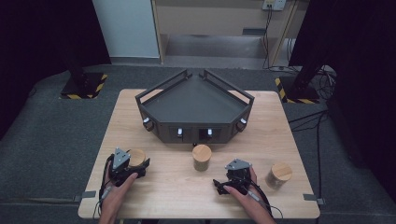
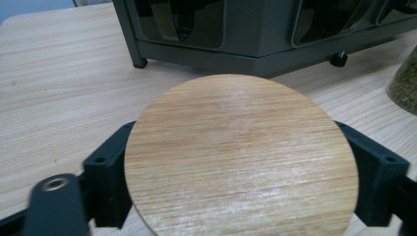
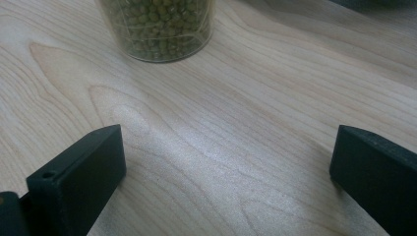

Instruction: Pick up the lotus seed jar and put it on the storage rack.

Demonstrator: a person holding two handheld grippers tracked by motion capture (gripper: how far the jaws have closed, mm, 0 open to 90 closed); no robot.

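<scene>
I have the left tongs [image 1: 135,164] set around the near-left jar [image 1: 137,157] on the worktop [image 1: 280,140], one jaw at each side of its wooden lid [image 2: 241,160]; both jaws look to touch the lid's rim, so I judge it gripped, though how firmly I cannot tell. The right tongs [image 1: 223,185] rest low over bare wood, jaws wide apart and holding nothing, pointed toward the middle jar [image 1: 201,157] of green beans [image 3: 157,24]. A third jar [image 1: 279,175] stands near the right edge.

To do this lift well, I would keep the squeeze even on both sides of the lid and raise straight up, since a grip on the lid alone could let the glass body tilt or slip free.

The dark tray stand [image 1: 194,109] fills the far half of the worktop, its front close behind the middle jar. Open room lies in the near strip between the jars; the left jar sits fairly close to the left edge.
</scene>
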